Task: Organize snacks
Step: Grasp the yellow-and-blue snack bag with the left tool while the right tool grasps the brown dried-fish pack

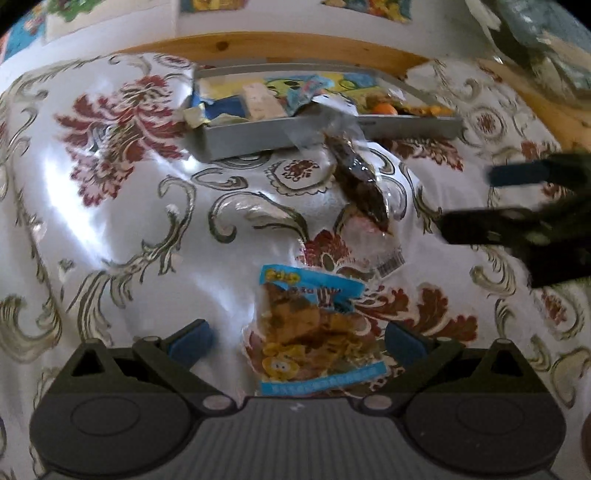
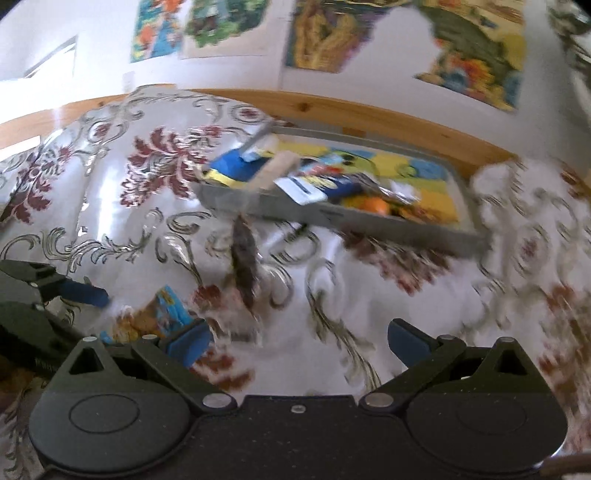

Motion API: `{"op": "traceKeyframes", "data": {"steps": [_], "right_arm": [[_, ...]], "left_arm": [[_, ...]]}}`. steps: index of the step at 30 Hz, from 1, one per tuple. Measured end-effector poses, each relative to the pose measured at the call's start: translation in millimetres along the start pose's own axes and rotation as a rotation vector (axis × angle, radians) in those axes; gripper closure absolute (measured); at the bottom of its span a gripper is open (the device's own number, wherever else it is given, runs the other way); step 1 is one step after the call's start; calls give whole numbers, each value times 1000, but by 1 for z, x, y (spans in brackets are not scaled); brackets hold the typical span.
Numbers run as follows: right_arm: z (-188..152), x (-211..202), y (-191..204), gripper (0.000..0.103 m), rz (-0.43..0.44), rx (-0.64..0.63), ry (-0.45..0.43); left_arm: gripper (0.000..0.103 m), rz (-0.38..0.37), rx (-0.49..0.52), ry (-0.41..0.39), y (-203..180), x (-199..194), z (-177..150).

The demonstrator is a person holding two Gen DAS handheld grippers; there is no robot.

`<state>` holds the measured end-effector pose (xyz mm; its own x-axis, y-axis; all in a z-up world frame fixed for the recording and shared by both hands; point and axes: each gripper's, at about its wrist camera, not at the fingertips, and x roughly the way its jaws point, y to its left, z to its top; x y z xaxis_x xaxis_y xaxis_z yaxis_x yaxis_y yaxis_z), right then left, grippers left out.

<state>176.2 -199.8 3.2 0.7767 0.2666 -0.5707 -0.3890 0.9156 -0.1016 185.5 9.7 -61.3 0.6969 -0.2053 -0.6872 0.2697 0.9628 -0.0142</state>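
- Nearest the left wrist camera lies a blue-edged snack packet (image 1: 314, 332), clear in the middle with brown pieces showing through, flat on the floral tablecloth (image 1: 129, 221).
- Left gripper (image 1: 297, 341) stands spread wide, its blue pads (image 1: 190, 341) on either side of that packet and apart from it; nothing is held.
- Beyond the packet sits a clear wrapper with a barcode label (image 1: 373, 247), and farther on a clear bag of dark snack (image 1: 356, 177), whose upper end lies against the front wall of the grey tray (image 1: 406, 127).
- Inside the tray lie mixed snacks: a blue pack (image 1: 225, 105), a pale bar (image 1: 260, 101), a small orange round thing (image 1: 384, 108) and other wrappers over a yellow, cartoon-printed base.
- Right gripper (image 2: 297, 345) is also wide open and empty, poised over bare cloth to the right of the blue-edged packet, with the dark bag ahead of it; this view is blurred.
- From the left wrist camera, the right gripper's dark fingers reach in from the right edge, near the dark bag but not touching it.
- Behind the tray runs a wooden edge (image 1: 295, 48), then a white wall with colourful pictures (image 2: 332, 33).
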Motion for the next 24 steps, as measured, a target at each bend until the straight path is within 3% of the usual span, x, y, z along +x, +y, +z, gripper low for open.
{"op": "traceKeyframes", "data": {"steps": [5,9,11,15,17,19,22,24], "right_arm": [[17,38,12,13,85,-29,34],[25,65,26,23,126,-86,62],[27,76,31,27,129,-103,80],[29,91,35,31,115,-106,97],[28,97,35,45,100,-107,108],[26,102,34,56,79,-100,119],[23,101,32,61,79,-85,120],[22,97,31,72,79,-81,108]], "left_arm": [[6,1,11,12,0,4,-1],[18,-6,29,9,-2,3,-1],[29,-52,52,27,-4,5,-1],[31,-65,66,42,-7,10,-2],[36,-73,36,44,-3,11,0],[48,-68,-3,43,2,12,1],[49,-81,-48,46,9,11,3],[50,-79,-54,44,9,11,3]]}}
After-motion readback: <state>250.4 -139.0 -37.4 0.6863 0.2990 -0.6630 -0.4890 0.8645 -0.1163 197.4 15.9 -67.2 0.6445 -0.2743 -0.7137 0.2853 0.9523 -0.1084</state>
